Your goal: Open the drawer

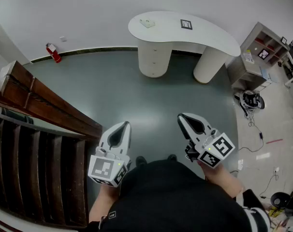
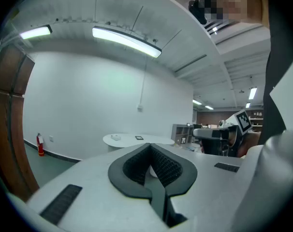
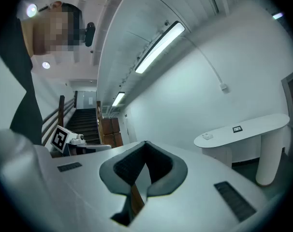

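Note:
No drawer shows plainly in any view. A white curved table (image 1: 204,30) stands far ahead on two rounded pedestals, and the left pedestal (image 1: 153,59) has faint horizontal seams. I hold both grippers level in front of my body, far from the table. My left gripper (image 1: 122,125) is shut with nothing between its jaws, and its tips (image 2: 150,146) meet. My right gripper (image 1: 183,117) is also shut and empty, tips (image 3: 145,144) together. The table (image 2: 132,140) lies beyond the left jaws, and the table (image 3: 253,127) sits at the right of the right gripper view.
A dark wooden staircase (image 1: 30,168) with a railing runs along my left. A red fire extinguisher (image 1: 53,52) stands by the far wall. At the right are a grey shelf unit (image 1: 262,52) and cables and gear (image 1: 250,100) on the floor. Grey floor stretches toward the table.

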A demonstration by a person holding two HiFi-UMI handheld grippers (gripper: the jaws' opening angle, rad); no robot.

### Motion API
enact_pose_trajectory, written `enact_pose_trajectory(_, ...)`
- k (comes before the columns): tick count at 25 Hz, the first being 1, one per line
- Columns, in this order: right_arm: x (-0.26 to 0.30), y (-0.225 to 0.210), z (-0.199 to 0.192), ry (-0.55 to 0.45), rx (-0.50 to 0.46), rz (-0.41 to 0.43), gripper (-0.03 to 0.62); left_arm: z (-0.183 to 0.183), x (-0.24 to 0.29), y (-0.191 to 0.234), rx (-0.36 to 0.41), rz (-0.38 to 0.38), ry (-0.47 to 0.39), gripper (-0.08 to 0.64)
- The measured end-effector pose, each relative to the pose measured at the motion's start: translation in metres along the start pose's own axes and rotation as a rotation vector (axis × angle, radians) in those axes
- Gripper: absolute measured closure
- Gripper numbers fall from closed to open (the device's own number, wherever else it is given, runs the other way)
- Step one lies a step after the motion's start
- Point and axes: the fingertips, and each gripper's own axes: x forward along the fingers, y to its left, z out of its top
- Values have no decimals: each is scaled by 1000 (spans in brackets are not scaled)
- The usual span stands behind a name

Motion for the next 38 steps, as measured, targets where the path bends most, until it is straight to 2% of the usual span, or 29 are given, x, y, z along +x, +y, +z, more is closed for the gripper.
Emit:
enact_pose_trajectory(11, 38, 47, -15, 18, 3, 0, 578, -8, -39, 42, -1, -19, -1, 551)
enact_pose_trajectory(16, 45, 58, -26, 42, 56, 24, 577, -16, -44, 53, -19, -16, 9, 551)
enact_pose_trajectory(20, 55, 50, -28, 50, 90, 37, 577, -17, -30, 57, -27, -23, 19, 551)
enact_pose_trajectory(28, 85, -1, -36, 44, 132, 65, 577, -18, 24, 71, -33, 10, 39, 551)
enact_pose_trajectory(38, 122, -121, -14, 42, 123, 50, 577, 12, 151, 80, 35, -7, 59, 551)
